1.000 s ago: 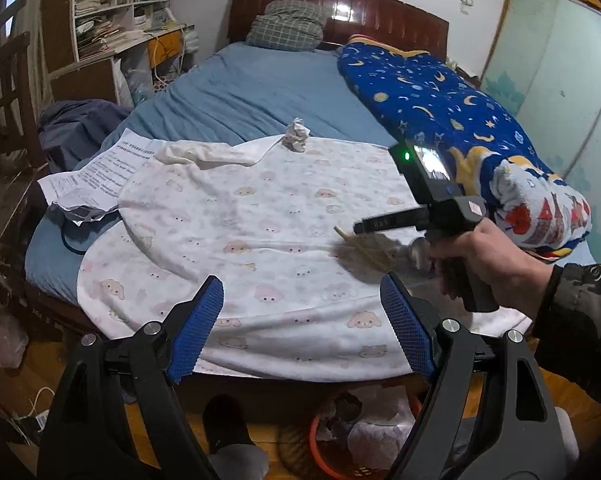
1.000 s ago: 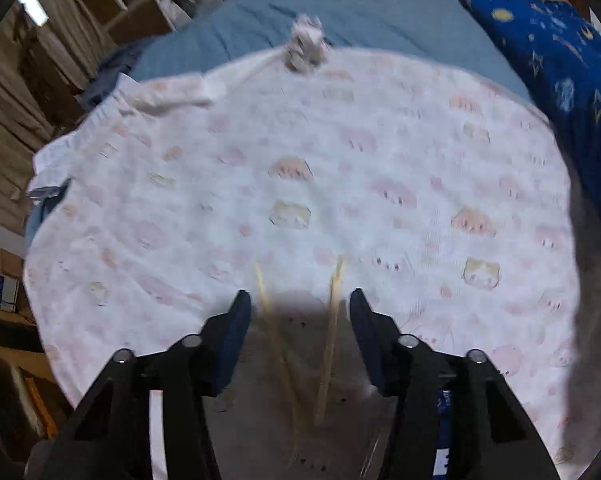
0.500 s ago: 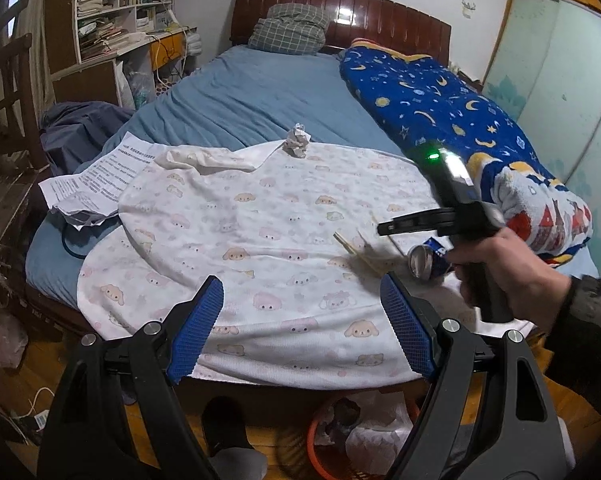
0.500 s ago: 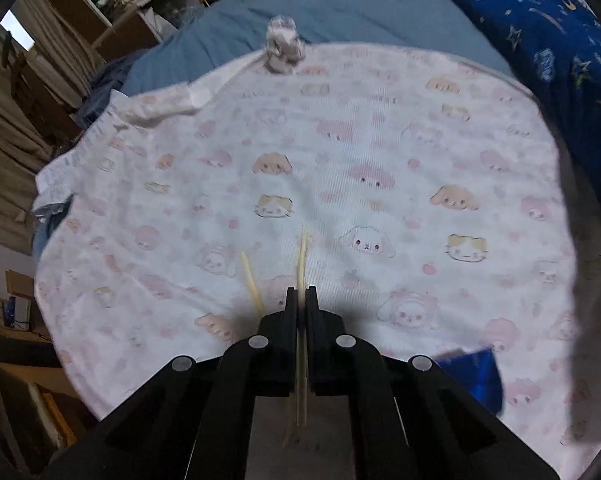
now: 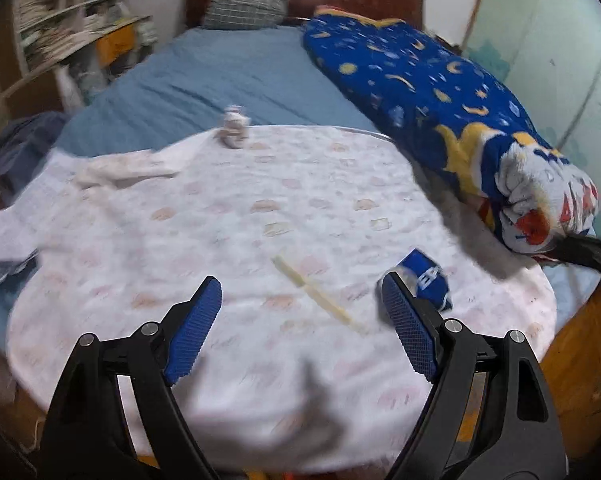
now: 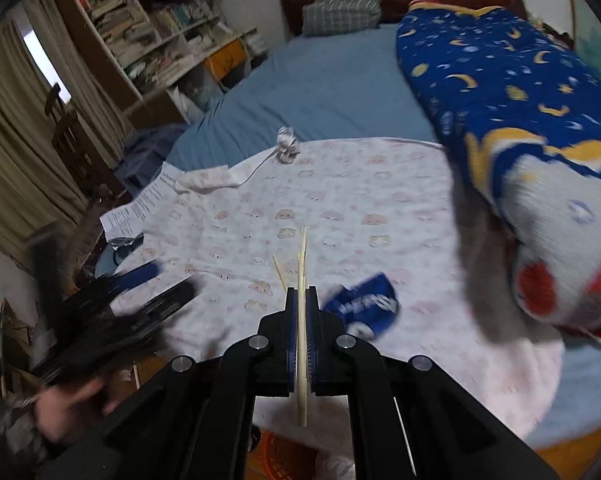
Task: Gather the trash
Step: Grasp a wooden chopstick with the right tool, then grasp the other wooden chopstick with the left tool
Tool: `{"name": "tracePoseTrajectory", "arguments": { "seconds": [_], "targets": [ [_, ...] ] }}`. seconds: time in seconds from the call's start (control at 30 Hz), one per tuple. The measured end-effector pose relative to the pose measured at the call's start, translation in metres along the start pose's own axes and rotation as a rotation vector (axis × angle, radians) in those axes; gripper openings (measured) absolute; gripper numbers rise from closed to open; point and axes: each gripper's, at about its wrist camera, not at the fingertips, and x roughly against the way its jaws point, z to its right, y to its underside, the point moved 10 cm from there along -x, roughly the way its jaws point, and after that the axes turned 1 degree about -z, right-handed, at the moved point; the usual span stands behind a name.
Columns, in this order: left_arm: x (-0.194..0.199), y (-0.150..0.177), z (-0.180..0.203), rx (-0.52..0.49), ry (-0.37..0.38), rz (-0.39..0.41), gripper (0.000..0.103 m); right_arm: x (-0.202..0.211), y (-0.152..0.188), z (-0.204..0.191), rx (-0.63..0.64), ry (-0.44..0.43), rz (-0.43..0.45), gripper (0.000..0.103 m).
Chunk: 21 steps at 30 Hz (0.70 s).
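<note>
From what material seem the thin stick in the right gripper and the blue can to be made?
The stick in the right gripper: probably wood or bamboo, pale yellow, matte, thin and straight. The blue can: likely thin metal, glossy printed, with a dented, crushed body.

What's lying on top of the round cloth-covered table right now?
On the pink-print cloth: a crumpled paper ball at the far edge, one pale wooden chopstick and a crushed blue can. The can's near end is hidden behind the left tongs' finger.
</note>
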Motion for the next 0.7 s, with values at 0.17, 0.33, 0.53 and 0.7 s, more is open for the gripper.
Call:
{"name": "tracePoseTrajectory", "arguments": {
  "seconds": [0.17,0.33,0.53,0.7],
  "targets": [
    [-0.067,-0.001,0.012,0.025,-0.014,-0.132,0.082,0.027,0.028,0.025,-0.025,0.019,0.01,0.004],
    [-0.114,0.015,0.01,0.069,-0.049,-0.251,0.082,0.024,0.046,0.039,-0.047,0.016,0.0,0.004],
    [-0.142,0.041,0.015,0.034,-0.1,-0.336,0.05,0.015,0.055,0.036,-0.047,-0.005,-0.012,0.004],
    [-0.136,0.04,0.02,0.076,-0.058,-0.334,0.004,0.015,0.055,0.032,-0.042,-0.012,-0.011,0.004]
  ]
}}
